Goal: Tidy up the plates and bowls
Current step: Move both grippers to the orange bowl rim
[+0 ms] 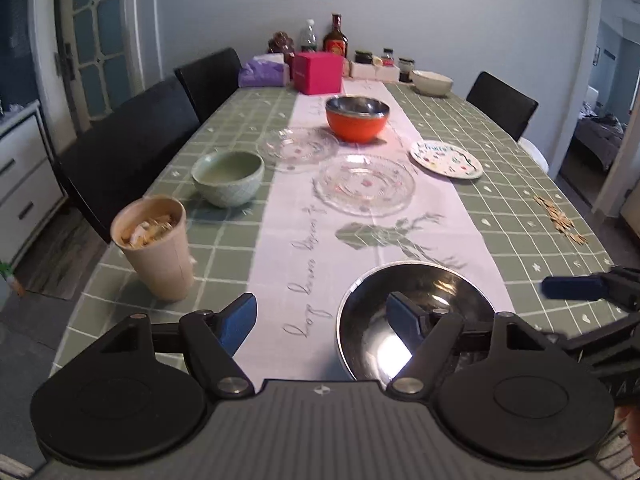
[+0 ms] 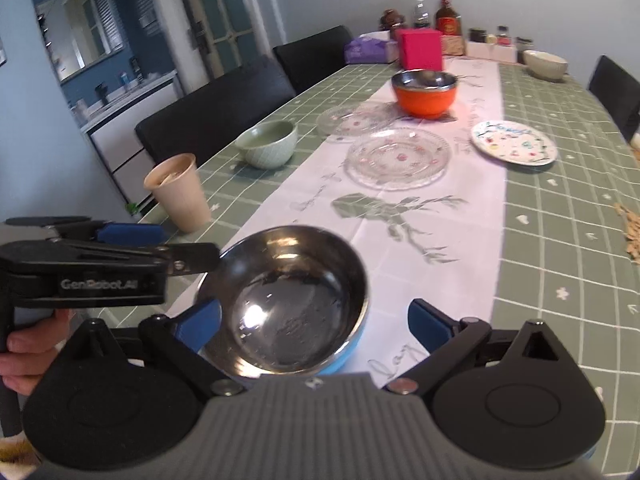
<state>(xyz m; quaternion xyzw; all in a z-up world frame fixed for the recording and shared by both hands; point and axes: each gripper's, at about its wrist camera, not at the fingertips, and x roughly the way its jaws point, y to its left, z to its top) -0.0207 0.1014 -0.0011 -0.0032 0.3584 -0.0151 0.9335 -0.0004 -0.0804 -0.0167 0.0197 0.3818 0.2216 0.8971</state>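
Hovering with jaws wide and empty, left gripper (image 1: 324, 318) and right gripper (image 2: 314, 326) hang just above the steel bowl (image 2: 288, 300), which rests on the table (image 2: 560, 240) untouched. Likely step: selecting the next dish. Next move calls for reaching ahead to the glass plate (image 2: 398, 158).

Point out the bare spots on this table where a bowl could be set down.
Free: the white runner between the steel bowl and the near glass plate; the green cloth right of the runner, below the painted plate. Crowded: the far end around the pink box.
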